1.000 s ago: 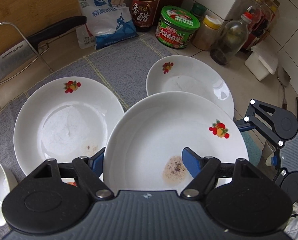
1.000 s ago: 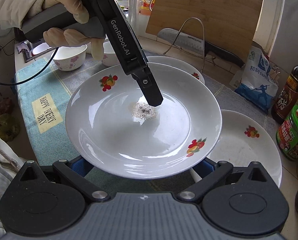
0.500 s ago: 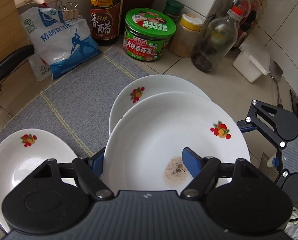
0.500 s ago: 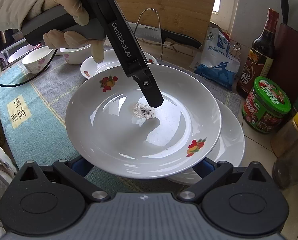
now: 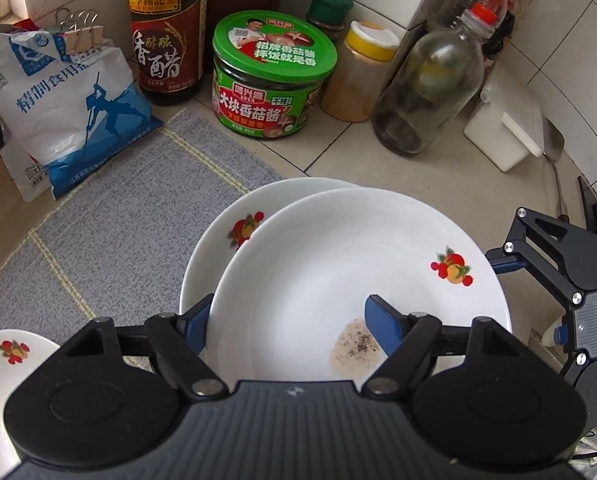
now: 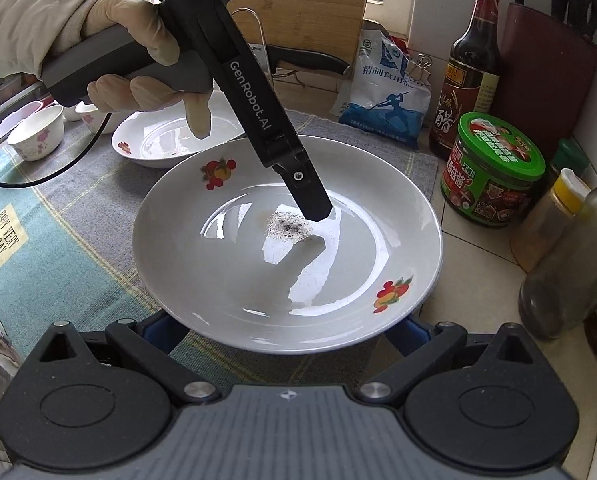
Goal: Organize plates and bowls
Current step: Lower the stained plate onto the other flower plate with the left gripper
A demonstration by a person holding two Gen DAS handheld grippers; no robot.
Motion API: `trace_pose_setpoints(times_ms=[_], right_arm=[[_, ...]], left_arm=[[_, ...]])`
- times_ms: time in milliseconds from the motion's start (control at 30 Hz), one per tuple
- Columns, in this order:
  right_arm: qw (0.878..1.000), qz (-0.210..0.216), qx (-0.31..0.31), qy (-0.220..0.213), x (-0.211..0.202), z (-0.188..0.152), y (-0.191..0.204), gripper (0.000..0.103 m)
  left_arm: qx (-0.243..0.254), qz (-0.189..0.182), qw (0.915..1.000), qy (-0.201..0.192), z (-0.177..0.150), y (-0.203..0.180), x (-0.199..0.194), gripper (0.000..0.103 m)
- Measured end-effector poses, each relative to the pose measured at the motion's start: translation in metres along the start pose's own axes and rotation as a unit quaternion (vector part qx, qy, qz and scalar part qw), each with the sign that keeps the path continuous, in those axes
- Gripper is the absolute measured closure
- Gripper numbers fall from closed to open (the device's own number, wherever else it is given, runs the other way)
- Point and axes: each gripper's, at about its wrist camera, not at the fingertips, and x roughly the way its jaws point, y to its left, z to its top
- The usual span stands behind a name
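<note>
The round white ceramic plate with printed red fruit on its rim is held up, nearly level, and a brownish speckled stain sits in its well. Right under it, partly covered, lies a second white fruit-printed plate on the grey woven mat. A third white plate lies flat further along this mat. Beyond that plate stand small white bowls with pink flowers, upright.

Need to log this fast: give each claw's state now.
Left claw: shut on the stained plate, one finger inside.
Right claw: under the plate's near rim; grip cannot be told.
</note>
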Motion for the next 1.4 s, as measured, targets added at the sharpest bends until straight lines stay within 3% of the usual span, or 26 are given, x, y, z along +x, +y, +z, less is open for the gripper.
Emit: trace_pose_setpoints(times_ms=[600, 1400], right_arm=[[0.999, -0.025, 0.015, 0.027, 0.003, 0.005, 0.000, 0.000], [0.999, -0.031, 0.034, 0.030, -0.008, 0.005, 0.000, 0.000]], left_arm=[[0.009, -0.014, 0.9998, 0.004, 0.006, 0.003, 0.014, 0.026], [0.019, 0.021, 0.9982, 0.052, 0.015, -0.003, 0.026, 0.025]])
